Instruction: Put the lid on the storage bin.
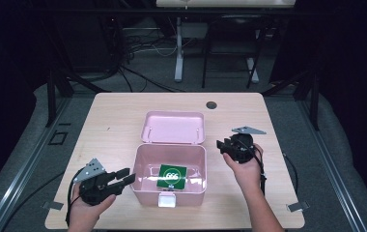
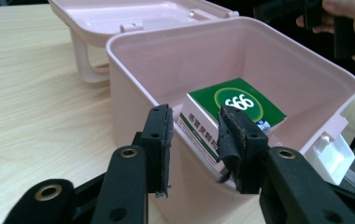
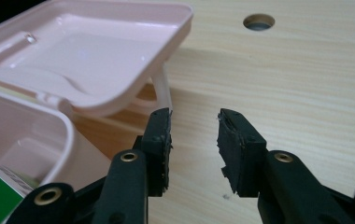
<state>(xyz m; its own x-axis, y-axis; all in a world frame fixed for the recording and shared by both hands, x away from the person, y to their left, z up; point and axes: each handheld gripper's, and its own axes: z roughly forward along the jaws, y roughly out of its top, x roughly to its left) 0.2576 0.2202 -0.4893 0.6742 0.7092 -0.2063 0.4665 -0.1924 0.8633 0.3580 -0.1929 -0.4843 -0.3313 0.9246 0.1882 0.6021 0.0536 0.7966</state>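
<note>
A light wooden table (image 1: 123,116) carries a pink plastic box (image 1: 143,166) near its front edge, its hinged lid (image 1: 173,127) thrown back flat on the far side and a white latch (image 1: 166,200) on its front wall. Inside the box, on the floor toward the front, lies a green carton (image 1: 171,176) with a white round mark on top; in the left gripper view it leans slightly, its white side facing the near wall. The left gripper (image 1: 123,177), held in the person's left hand (image 1: 86,208), sits just beside the box's left wall with its jaws apart and nothing between them. The right gripper (image 1: 224,145) hangs just right of the box, jaws spread and empty, over bare wood. A small round hole (image 1: 211,105) sits near the table's far edge
</note>
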